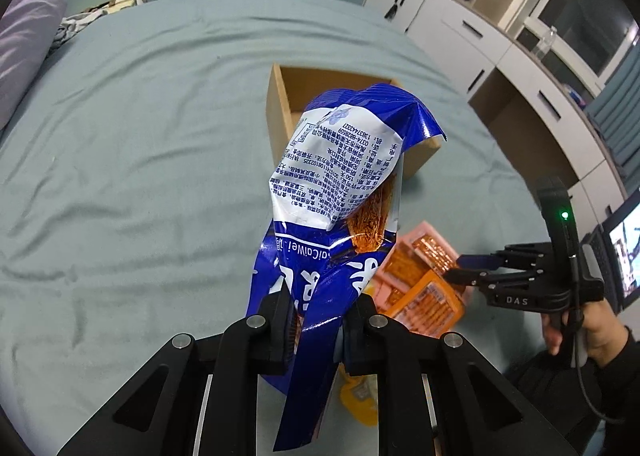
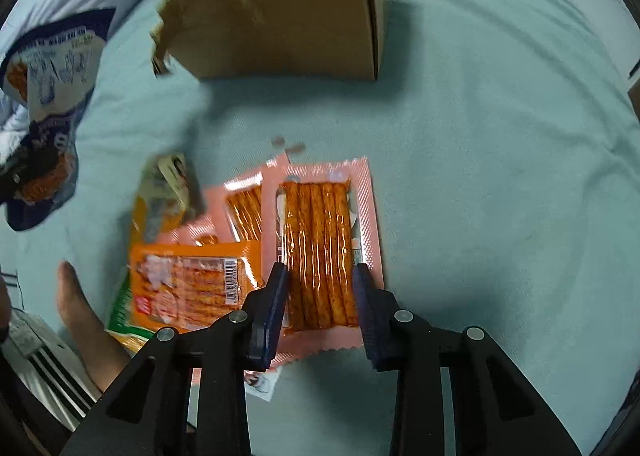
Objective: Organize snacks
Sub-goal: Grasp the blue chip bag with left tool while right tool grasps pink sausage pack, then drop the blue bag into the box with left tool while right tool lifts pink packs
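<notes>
Gripping: the left gripper point(image 1: 318, 330) is clamped on the lower part of a blue and white snack bag point(image 1: 340, 184), its jaws closed tight against the foil; the bag stands up from the fingers, crumpled, with orange snack showing through a clear patch.
Bed: a pale blue-green sheet point(image 1: 140, 136) covers the whole surface (creased in long folds on the left side).
Pillow: a lilac pillow point(image 1: 24, 44) lies at the far left edge of the bed.
Box: an open cardboard box point(image 1: 280, 104) sits on the sheet behind the held bag; in the right wrist view its near wall faces the camera and one flap edge is torn.
Snack pile: a pink pack of orange sticks point(image 2: 320, 252) lies flat on the sheet in front of the box, with a second pink pack point(image 2: 244, 208) just left of it and an orange pack point(image 2: 188, 280) overlapping that one further left.
Right gripper: the right gripper point(image 2: 320, 296) is spread wide, one finger on each long side of the pink pack of orange sticks; whether the pads touch it cannot be told.
Cabinets: white cabinets point(image 1: 460, 28) line the wall on the right.
</notes>
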Available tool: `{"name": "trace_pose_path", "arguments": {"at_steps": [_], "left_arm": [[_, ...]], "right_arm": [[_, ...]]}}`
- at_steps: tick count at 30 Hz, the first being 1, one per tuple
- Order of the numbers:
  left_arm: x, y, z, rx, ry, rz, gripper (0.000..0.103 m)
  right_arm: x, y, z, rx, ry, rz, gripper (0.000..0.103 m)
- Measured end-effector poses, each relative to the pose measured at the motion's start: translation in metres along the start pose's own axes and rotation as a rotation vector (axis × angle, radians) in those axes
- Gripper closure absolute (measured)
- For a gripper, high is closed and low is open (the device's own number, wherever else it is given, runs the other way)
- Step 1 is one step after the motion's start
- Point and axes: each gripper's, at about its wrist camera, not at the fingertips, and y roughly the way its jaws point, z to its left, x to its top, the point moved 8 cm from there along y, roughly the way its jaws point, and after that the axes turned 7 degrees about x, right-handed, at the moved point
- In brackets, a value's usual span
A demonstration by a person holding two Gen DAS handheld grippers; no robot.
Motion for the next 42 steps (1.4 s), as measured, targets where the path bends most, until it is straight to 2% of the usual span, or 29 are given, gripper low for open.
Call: {"name": "trace_pose_path", "arguments": {"at_steps": [1, 2, 3, 6, 11, 14, 17, 19, 20, 21, 23, 24, 29, 34, 38, 39, 42], "left_arm": [[0.005, -0.003, -0.001, 0.007, -0.003, -0.011, 0.087], [0.009, -0.003, -0.004, 0.014, 0.001, -0.020, 0.087], [0.016, -0.007, -0.005, 0.024, 0.011, -0.037, 0.087], [0.042, -0.012, -0.012, 0.022, 0.018, -0.066, 0.087], [0.094, -0.010, -0.041, -0.007, 0.041, -0.098, 0.087], [0.121, 0.003, -0.054, -0.019, 0.037, -0.087, 0.086], [0.140, 0.026, -0.062, -0.004, 0.031, -0.058, 0.086], [0.147, 0.039, -0.064, 0.027, 0.043, -0.051, 0.082], [0.150, 0.048, -0.065, 0.071, 0.056, -0.054, 0.067], [0.151, 0.052, -0.065, 0.106, 0.061, -0.056, 0.040], [0.150, 0.056, -0.061, 0.176, 0.067, -0.069, 0.007], [0.148, 0.054, -0.058, 0.191, 0.069, -0.080, 0.004], [0.122, 0.039, -0.042, 0.195, 0.067, -0.048, 0.004], [0.075, 0.015, -0.013, 0.240, 0.067, -0.022, 0.003], [0.034, 0.009, 0.004, 0.231, 0.030, 0.023, 0.003], [0.027, 0.010, 0.007, 0.226, 0.021, 0.029, 0.003], [0.005, 0.020, 0.019, 0.223, -0.017, 0.060, 0.003]], "right_arm": [[0.002, -0.006, 0.001, 0.013, 0.008, -0.019, 0.078], [0.002, -0.018, 0.003, 0.045, 0.024, -0.041, 0.100], [0.003, -0.023, 0.002, 0.068, 0.042, -0.053, 0.103], [0.002, -0.029, -0.004, 0.104, 0.095, -0.068, 0.103], [-0.001, -0.033, -0.023, 0.110, 0.199, -0.072, 0.103], [0.003, -0.041, -0.029, 0.179, 0.277, -0.079, 0.102], [0.001, -0.035, -0.021, 0.235, 0.282, -0.060, 0.089], [-0.003, -0.031, -0.011, 0.254, 0.260, -0.028, 0.061], [-0.005, -0.028, -0.005, 0.271, 0.251, -0.016, 0.057], [-0.006, -0.026, -0.001, 0.292, 0.240, -0.005, 0.055], [-0.008, -0.018, 0.006, 0.312, 0.215, 0.036, 0.054], [-0.010, -0.014, 0.007, 0.316, 0.215, 0.062, 0.054], [-0.024, 0.008, 0.010, 0.431, 0.311, 0.208, 0.054], [-0.006, 0.010, 0.005, 0.436, 0.370, 0.165, 0.054], [0.007, 0.017, 0.002, 0.403, 0.406, 0.125, 0.054], [0.009, 0.016, 0.003, 0.398, 0.404, 0.112, 0.050], [0.011, 0.015, 0.009, 0.351, 0.378, 0.066, 0.029]]}}
